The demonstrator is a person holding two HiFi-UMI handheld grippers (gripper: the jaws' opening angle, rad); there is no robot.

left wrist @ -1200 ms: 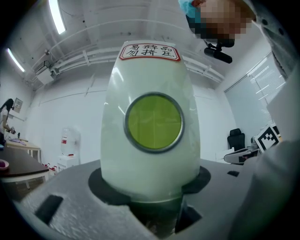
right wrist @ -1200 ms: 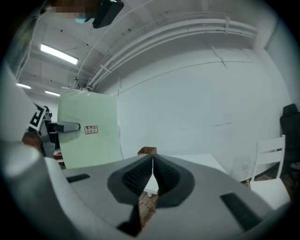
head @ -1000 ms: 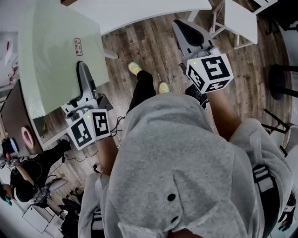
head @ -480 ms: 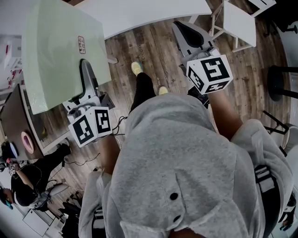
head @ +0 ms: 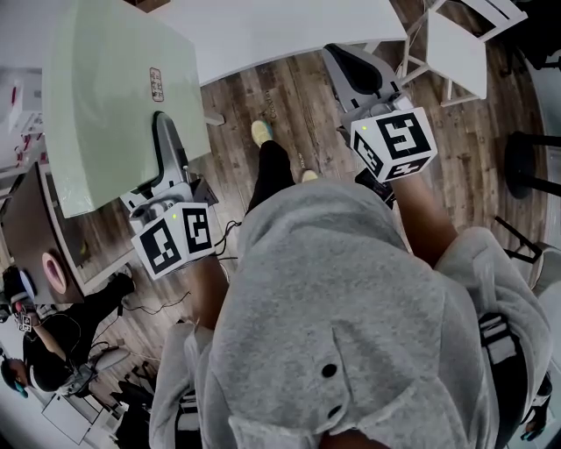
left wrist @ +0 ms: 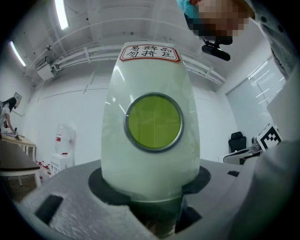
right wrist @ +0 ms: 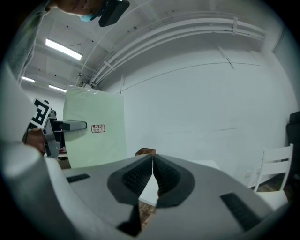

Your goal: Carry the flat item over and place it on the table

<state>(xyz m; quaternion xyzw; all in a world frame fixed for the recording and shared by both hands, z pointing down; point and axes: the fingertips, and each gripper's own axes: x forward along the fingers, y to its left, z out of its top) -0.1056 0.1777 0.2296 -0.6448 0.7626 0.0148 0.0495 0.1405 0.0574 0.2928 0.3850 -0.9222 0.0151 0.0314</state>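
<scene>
While my left claw (left wrist: 150, 187) grips the near edge of the flat pale green panel (head: 114, 96), the sheet rises out of its jaws and stretches away ahead of it, held in the air above the wooden floor (head: 294, 105). My right claw (right wrist: 152, 161), well apart to the right, has its jaws pressed together on nothing. Beyond both claws stands the white table (head: 280, 26).

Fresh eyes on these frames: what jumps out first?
The big pale green flat panel stands out first, held off the floor at the upper left of the head view and clamped at its near edge in the left gripper. Next come the right gripper at upper right, its fingers shut on nothing, and the white table ahead across the top.
</scene>
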